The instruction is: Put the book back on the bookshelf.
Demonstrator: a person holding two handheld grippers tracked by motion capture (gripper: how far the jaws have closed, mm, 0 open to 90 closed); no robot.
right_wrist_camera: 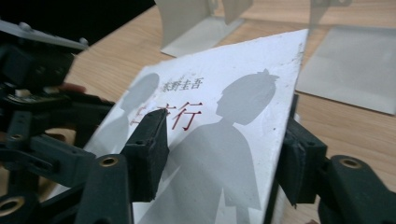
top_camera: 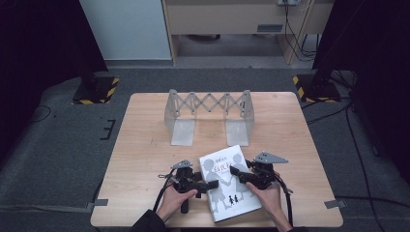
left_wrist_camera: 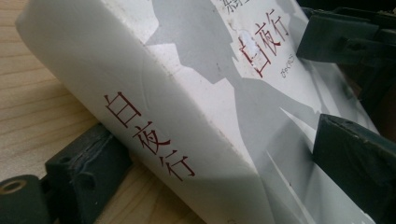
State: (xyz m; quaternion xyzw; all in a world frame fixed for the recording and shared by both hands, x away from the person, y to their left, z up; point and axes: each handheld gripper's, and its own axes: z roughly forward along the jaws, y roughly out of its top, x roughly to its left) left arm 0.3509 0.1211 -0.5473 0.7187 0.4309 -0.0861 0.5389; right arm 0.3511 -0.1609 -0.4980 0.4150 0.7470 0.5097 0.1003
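A thick white book (top_camera: 227,186) with grey silhouettes and red characters lies at the near middle of the wooden table (top_camera: 145,159). My left gripper (top_camera: 212,184) comes at it from the left. In the left gripper view its jaws straddle the spine (left_wrist_camera: 149,135), one under the book's lower edge and one on the cover, so the left gripper (left_wrist_camera: 217,156) is shut on the book (left_wrist_camera: 196,79). My right gripper (top_camera: 235,172) is at the book's right side. In the right gripper view the right gripper (right_wrist_camera: 224,151) is open, one jaw above the cover (right_wrist_camera: 224,116) and one by the page edge.
A grey metal extendable bookstand (top_camera: 208,113) stands at the back middle of the table, with its flat feet (right_wrist_camera: 345,65) just beyond the book. Dark stands with striped bases (top_camera: 96,89) sit on the floor past the table's far corners.
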